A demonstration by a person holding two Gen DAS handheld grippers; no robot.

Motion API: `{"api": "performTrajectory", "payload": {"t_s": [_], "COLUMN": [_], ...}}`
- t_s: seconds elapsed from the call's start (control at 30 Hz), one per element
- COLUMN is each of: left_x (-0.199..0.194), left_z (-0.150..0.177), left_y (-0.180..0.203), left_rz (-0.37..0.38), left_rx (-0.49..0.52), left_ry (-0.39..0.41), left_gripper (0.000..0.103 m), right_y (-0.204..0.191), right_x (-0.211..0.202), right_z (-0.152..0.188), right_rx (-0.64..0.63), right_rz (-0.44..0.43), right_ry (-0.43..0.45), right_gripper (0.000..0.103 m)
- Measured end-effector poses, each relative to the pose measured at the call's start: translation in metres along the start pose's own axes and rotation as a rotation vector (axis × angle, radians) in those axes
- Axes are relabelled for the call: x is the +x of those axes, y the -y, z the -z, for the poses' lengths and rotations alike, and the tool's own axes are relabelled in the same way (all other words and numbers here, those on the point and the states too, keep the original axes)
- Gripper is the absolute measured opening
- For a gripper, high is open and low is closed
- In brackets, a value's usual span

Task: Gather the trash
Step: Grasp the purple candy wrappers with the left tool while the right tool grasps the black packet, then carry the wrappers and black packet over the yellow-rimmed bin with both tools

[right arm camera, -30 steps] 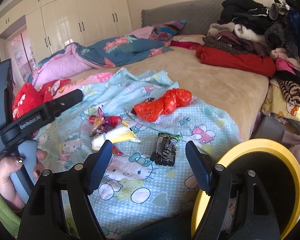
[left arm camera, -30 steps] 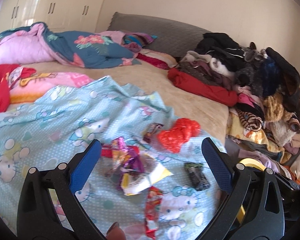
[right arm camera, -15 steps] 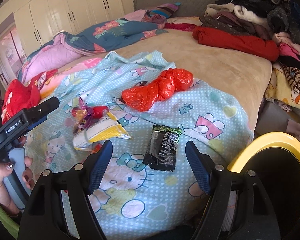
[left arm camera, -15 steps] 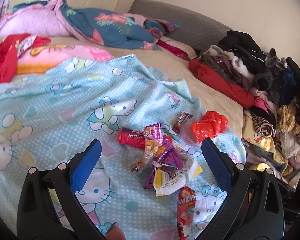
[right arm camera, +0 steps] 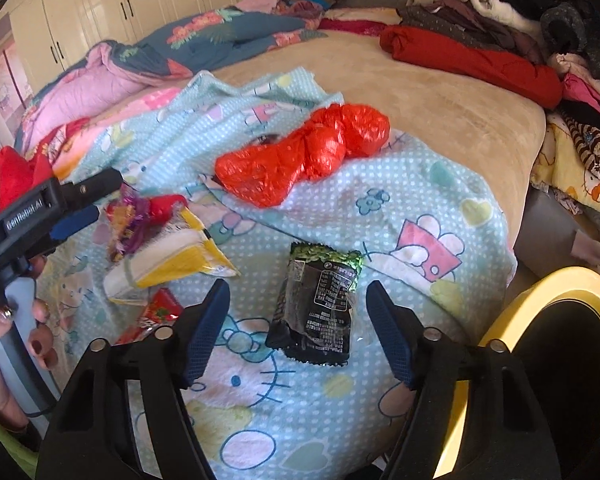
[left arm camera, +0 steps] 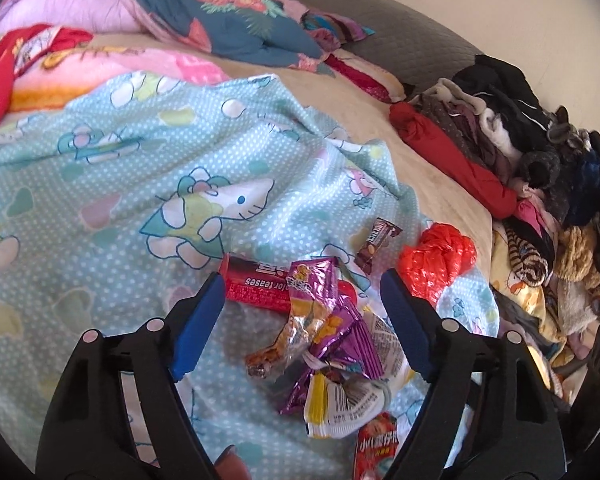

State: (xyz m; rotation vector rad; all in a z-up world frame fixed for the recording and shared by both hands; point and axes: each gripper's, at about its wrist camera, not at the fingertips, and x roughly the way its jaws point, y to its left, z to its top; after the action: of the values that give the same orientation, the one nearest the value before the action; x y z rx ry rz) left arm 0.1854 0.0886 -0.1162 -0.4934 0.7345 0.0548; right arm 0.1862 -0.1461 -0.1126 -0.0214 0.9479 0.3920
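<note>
black wrapper (right arm camera: 318, 306) between right gripper's (right arm camera: 298, 330) spread jaws, apparently untouched

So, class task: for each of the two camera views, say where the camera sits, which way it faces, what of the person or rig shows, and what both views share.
Left wrist: on the left tongs, looking forward and down over the Hello Kitty blanket at the purple wrapper; its own open fingers show.
Right wrist: on the right tongs, facing the black wrapper; open fingers, the person's left hand, the left tongs and the yellow bin show.
Shared: red plastic bag, purple wrapper, blanket.
</note>
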Motion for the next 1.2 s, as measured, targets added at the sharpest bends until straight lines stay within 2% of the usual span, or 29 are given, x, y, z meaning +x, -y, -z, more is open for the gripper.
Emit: {"api": "performTrajectory", "payload": {"t_s": [0.1,0.2,0.3,0.33,0.47,0.53,0.7,1.2], "left_x": [0.005,0.008,0.011,0.011,0.013,0.013,0.011,-0.029], "left_z": [-0.002,-0.003,-0.002,-0.002,0.0,0.0,0.002,0.002], "left_y": [-0.003,-0.002,-0.003,-0.004,-0.004,-0.004,-0.007,0.0], "left_rz": [0.007,0.014,0.024,0.025,0.031,0.031,0.047,0.053], "left_rx": [-0.021,-0.028,-0.036,-0.038,-0.045,-0.047,-0.062,-0.005], "left_ry": [-0.011,-0.019,-0.028,-0.031,-0.04,-0.045,-0.047,0.028], "left_gripper": [0.063,0.061,0.055,0.051,0.04,0.03,0.021,0.02], "right_y": [-0.001,-0.003,-0.004,-0.005,-0.008,-0.01,-0.019,-0.031], "right_x": [0.008,0.017,0.023,0.023,0.019,0.016,0.008,-0.017], "right_z": [-0.001,-0.001,-0.001,0.0,0.005,0.007,0.013,0.021], "right_rx": [-0.003,-0.015,-0.017,-0.023,-0.04,-0.044,-0.058,-0.06], "right_rz": [0.003,0.018,0.033,0.036,0.011,-0.007,-0.044,-0.128], "right_ry": [-0.03,-0.064,-0.084,-0.086,-0.075,-0.067,-0.055,0.013], "right_gripper": [0.062,0.054,0.041,0.032,0.028,0.027,0.024,0.022]}}
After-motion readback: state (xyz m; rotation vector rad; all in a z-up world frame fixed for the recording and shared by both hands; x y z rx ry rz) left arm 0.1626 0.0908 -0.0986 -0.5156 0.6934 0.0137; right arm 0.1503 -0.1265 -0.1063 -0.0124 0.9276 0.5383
